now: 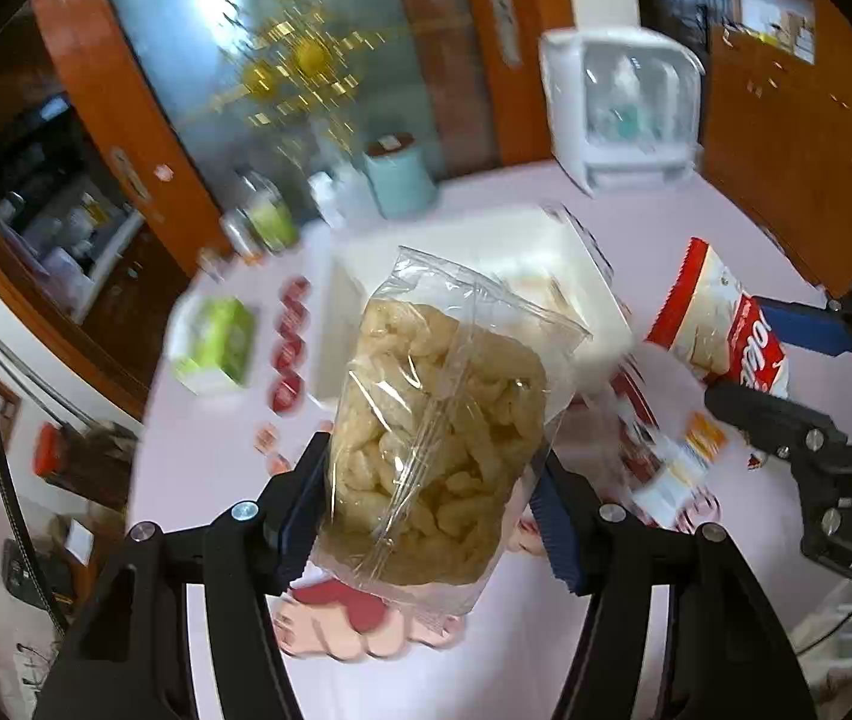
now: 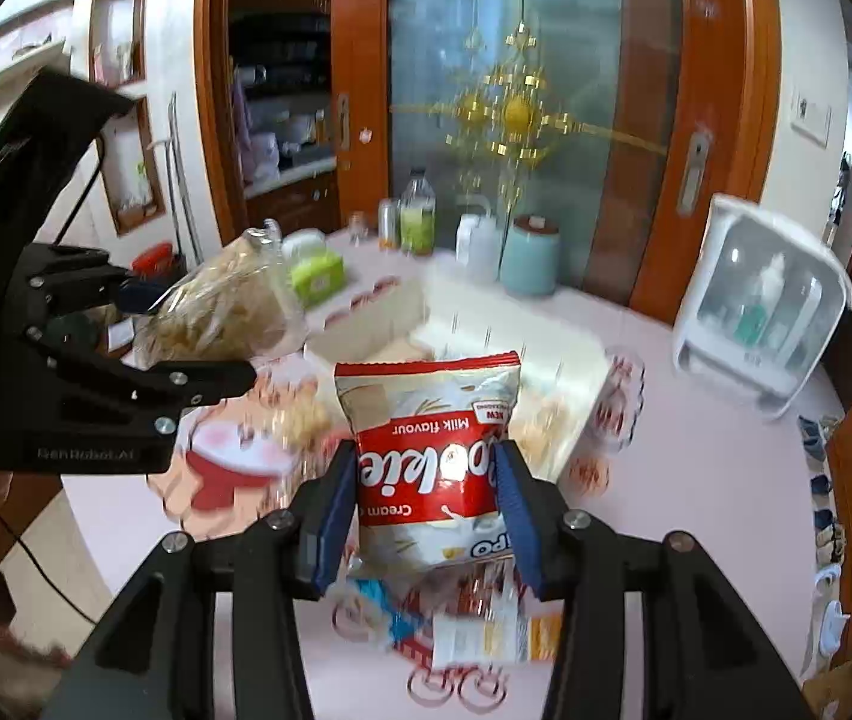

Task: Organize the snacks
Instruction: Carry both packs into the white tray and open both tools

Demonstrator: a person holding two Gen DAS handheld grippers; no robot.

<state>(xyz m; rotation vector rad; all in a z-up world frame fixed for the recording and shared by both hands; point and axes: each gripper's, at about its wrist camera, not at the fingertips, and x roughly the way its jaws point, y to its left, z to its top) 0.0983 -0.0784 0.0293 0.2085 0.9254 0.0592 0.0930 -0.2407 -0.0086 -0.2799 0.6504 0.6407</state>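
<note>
My left gripper (image 1: 429, 507) is shut on a clear bag of pale puffed snacks (image 1: 438, 432) and holds it above the pink table, in front of a white box (image 1: 582, 276). The bag also shows in the right wrist view (image 2: 222, 306). My right gripper (image 2: 426, 510) is shut on a red and white cookie pack (image 2: 432, 456), held upside down above the table before the white box (image 2: 570, 378). In the left wrist view that pack (image 1: 720, 324) hangs at the right in the right gripper (image 1: 750, 354). A small snack packet (image 2: 486, 636) lies below on the table.
On the pink table (image 2: 696, 480) stand a green tissue box (image 1: 216, 342), a row of red cups (image 1: 291, 348), a teal canister (image 2: 529, 258), bottles (image 2: 417, 213) and a white lidded container (image 2: 768, 300). Glass doors with wooden frames stand behind. A cartoon mat (image 2: 228, 462) lies at the left.
</note>
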